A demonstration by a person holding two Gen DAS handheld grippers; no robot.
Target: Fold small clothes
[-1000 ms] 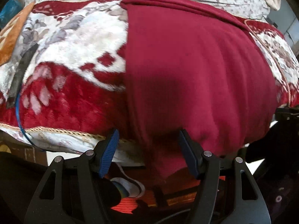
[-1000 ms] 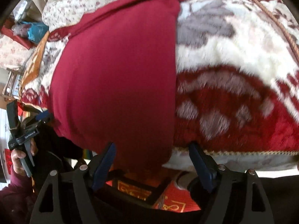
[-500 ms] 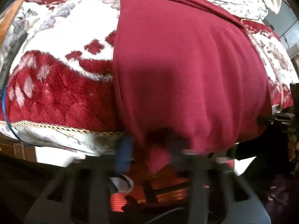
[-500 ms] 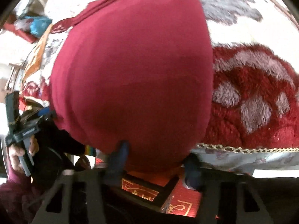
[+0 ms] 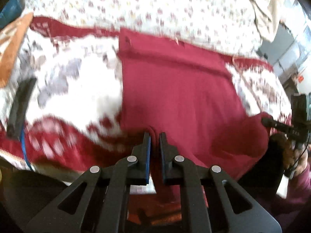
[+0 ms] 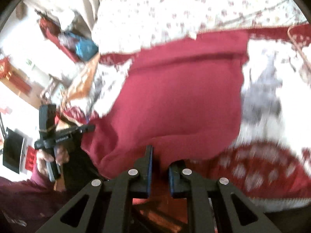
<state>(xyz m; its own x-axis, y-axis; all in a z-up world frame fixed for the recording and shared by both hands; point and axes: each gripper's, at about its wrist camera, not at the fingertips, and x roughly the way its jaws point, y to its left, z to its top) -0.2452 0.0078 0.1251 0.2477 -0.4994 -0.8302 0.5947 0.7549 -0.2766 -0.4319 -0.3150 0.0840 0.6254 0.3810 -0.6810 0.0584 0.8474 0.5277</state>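
A dark red garment [image 5: 175, 97] lies spread on a red and white patterned blanket [image 5: 77, 89], its waistband at the far side. My left gripper [image 5: 155, 136] is shut on the garment's near left edge, with a pinch of cloth bunched between the blue pads. In the right wrist view the same garment [image 6: 184, 97] fills the middle, and its near edge is raised into a soft fold. My right gripper [image 6: 162, 155] has that near right edge between its jaws, which are closing on the cloth. Both views are blurred.
A white floral sheet [image 5: 155, 5] covers the bed behind the blanket. A black strap [image 5: 21, 104] and a blue cable [image 5: 24, 147] lie at the blanket's left, near an orange cushion [image 5: 11, 44]. The person's hands [image 5: 291, 151] [image 6: 50, 157] grip the tool handles. Cluttered shelves [image 6: 29, 62] stand beyond.
Both grippers went from wide open around the garment's hanging near edge to closed on it, then rose, lifting that edge. More of the bed's far side has come into sight.
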